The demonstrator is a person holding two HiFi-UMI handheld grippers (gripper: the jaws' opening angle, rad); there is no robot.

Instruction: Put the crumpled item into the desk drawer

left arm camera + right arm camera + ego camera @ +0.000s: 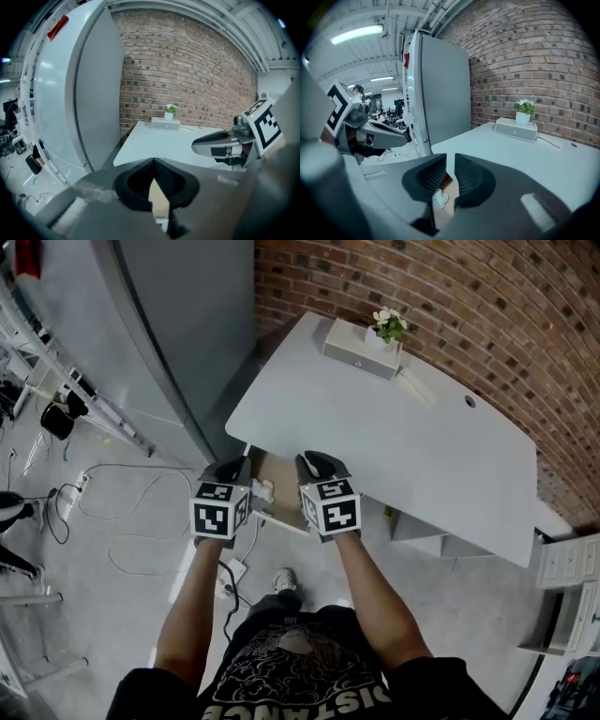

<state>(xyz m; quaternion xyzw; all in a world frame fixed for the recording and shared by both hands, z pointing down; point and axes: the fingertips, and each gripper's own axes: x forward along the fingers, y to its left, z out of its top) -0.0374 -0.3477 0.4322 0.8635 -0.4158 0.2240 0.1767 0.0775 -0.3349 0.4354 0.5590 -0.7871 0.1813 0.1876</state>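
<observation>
Arms fwd over drawer [279,480] w/ crumpled item [263,490] inside; L gripper [234,469] jaws together, R gripper [320,464] jaws slightly apart.

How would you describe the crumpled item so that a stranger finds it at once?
Start at the white desk by the brick wall; an open drawer sticks out under its near edge. The crumpled item lies in it: a small white wad, the only thing visible on the brown drawer floor.

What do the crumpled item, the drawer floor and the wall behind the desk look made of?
The crumpled item looks like paper or tissue: matte white, creased. The drawer floor seems bare wood or fibreboard: flat tan. The wall is red brick with mortar lines.
</observation>
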